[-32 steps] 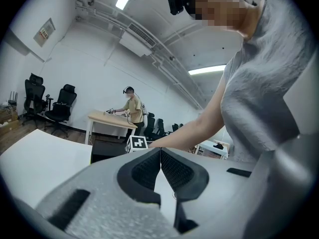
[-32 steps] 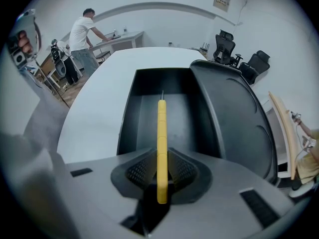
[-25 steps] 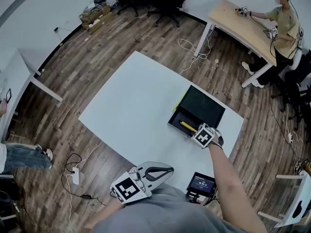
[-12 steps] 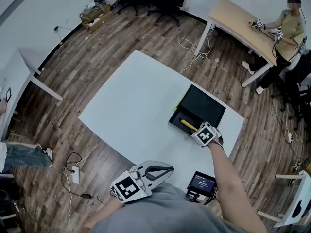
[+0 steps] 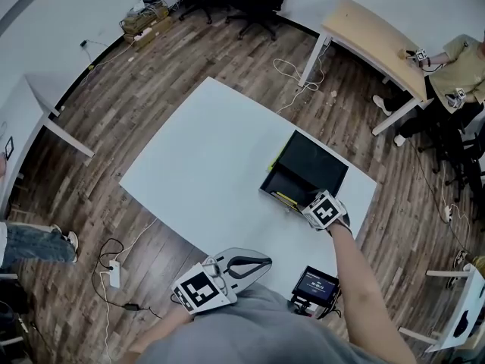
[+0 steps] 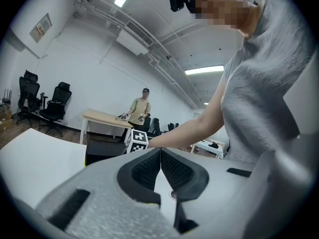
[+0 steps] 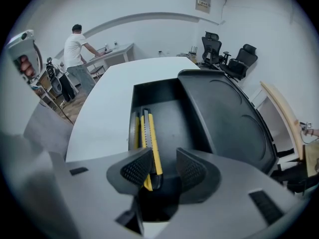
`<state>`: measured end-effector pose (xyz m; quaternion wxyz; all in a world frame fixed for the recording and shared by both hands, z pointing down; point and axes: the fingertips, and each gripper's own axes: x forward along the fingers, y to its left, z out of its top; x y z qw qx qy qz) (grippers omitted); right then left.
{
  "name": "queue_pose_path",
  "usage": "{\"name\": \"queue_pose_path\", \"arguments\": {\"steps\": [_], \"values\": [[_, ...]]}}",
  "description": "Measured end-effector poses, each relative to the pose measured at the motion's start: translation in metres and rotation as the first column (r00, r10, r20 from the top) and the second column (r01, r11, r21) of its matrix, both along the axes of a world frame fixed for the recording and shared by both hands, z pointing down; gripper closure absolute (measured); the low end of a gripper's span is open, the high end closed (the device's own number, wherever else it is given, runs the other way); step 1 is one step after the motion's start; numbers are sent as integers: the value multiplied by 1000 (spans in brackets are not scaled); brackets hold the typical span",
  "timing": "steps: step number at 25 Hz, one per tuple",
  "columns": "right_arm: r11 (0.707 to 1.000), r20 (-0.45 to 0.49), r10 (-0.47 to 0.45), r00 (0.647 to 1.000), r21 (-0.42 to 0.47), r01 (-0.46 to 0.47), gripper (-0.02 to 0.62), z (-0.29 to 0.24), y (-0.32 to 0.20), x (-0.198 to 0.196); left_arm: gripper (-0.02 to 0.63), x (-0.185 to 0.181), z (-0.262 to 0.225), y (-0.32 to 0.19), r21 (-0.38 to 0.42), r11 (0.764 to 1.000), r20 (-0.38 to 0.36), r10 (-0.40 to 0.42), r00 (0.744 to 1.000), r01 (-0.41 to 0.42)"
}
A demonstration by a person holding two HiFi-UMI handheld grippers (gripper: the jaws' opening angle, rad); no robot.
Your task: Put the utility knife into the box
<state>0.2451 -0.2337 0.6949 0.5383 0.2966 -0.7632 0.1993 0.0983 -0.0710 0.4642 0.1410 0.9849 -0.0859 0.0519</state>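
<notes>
The yellow and black utility knife (image 7: pixel 149 138) lies inside the open black box (image 7: pixel 172 106), along its left wall. Its near end sits between the pads of my right gripper (image 7: pixel 163 171), close to the left pad and apart from the right one. Those jaws are opening and no longer press on it. In the head view the knife (image 5: pixel 283 197) rests at the box's (image 5: pixel 317 160) near wall, by the right gripper (image 5: pixel 308 202). My left gripper (image 6: pixel 160 166) is shut and empty, held low near the body (image 5: pixel 244 265), off the table.
The box's lid (image 7: pixel 227 111) lies open to the right. The white table (image 5: pixel 204 158) stands on a wooden floor. A small screen device (image 5: pixel 314 283) sits below the table's near edge. A person works at a wooden desk (image 5: pixel 371 32) far right. Cables trail on the floor.
The right gripper's jaws have spread apart and the knife has dropped from the grip to lie low in the box. The left gripper has stayed put.
</notes>
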Motion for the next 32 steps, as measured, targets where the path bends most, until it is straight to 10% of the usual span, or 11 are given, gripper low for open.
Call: {"name": "queue_pose_path", "arguments": {"steps": [32], "values": [[984,9,14,1000,180,-15,459,-72,21,-8,588,-10,-8,20,41,996,-25,84,996,-83]]}}
